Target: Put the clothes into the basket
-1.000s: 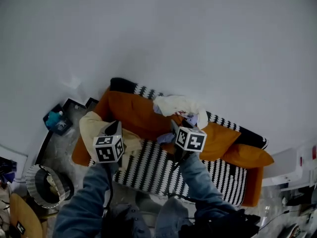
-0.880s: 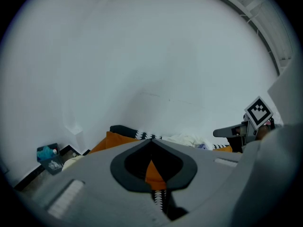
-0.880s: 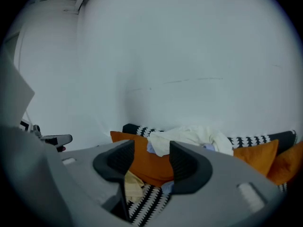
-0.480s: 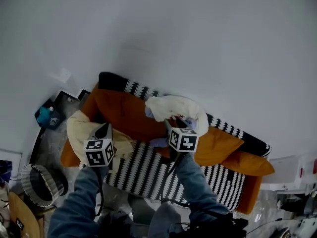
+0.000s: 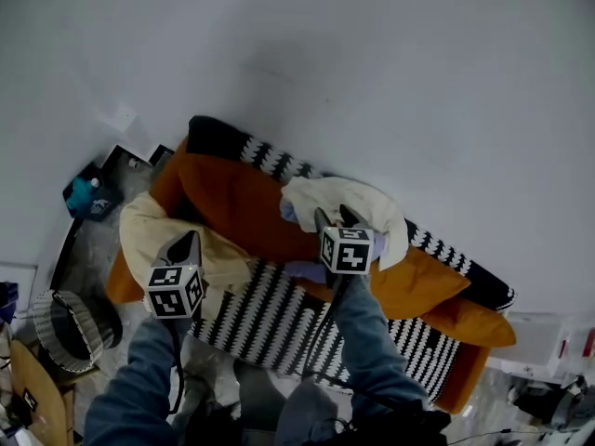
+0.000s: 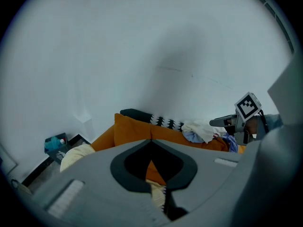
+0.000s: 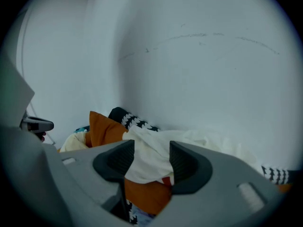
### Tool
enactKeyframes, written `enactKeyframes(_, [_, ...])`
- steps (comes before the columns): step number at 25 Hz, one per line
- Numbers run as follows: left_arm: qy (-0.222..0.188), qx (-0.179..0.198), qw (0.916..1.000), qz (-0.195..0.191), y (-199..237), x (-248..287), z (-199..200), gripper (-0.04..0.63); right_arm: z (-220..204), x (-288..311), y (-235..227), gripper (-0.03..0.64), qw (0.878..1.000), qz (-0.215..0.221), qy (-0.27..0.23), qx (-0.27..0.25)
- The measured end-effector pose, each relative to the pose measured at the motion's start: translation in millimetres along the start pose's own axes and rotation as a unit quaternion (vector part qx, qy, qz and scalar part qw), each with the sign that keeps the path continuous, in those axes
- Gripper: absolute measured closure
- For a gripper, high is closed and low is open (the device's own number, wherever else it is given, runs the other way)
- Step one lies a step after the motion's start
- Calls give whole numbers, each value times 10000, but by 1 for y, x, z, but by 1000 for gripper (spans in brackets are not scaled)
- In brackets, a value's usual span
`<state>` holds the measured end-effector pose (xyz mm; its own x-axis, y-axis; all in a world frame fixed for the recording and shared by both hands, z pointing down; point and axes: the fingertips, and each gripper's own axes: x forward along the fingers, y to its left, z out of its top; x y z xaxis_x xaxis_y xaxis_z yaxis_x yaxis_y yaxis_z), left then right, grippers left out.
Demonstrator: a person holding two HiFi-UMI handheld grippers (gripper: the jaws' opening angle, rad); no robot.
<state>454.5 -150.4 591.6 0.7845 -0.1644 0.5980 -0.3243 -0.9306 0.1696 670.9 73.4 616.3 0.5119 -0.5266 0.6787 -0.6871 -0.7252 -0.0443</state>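
As the white shirt [image 7: 199,145] looks limp and light, the gaping right claw [image 7: 150,149] needs a bunched fold, left claw [image 6: 151,143] clenched empty

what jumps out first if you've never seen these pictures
The orange sofa with its black-and-white striped throw sits dead centre in the head view. Next comes the white garment heaped at the sofa's back, with the open right gripper poised right in front of it. A basket stands on the floor off the sofa's left end.
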Motion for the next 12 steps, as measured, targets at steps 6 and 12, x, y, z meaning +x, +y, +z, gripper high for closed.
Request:
enactKeyframes(6, [175, -56, 9996, 224, 26, -4, -18, 594, -10, 37, -3, 357, 9982, 28, 326, -506])
enactKeyframes(12, [298, -174, 9983, 464, 51, -8, -34, 594, -30, 66, -7, 354, 9954, -26, 766, -579])
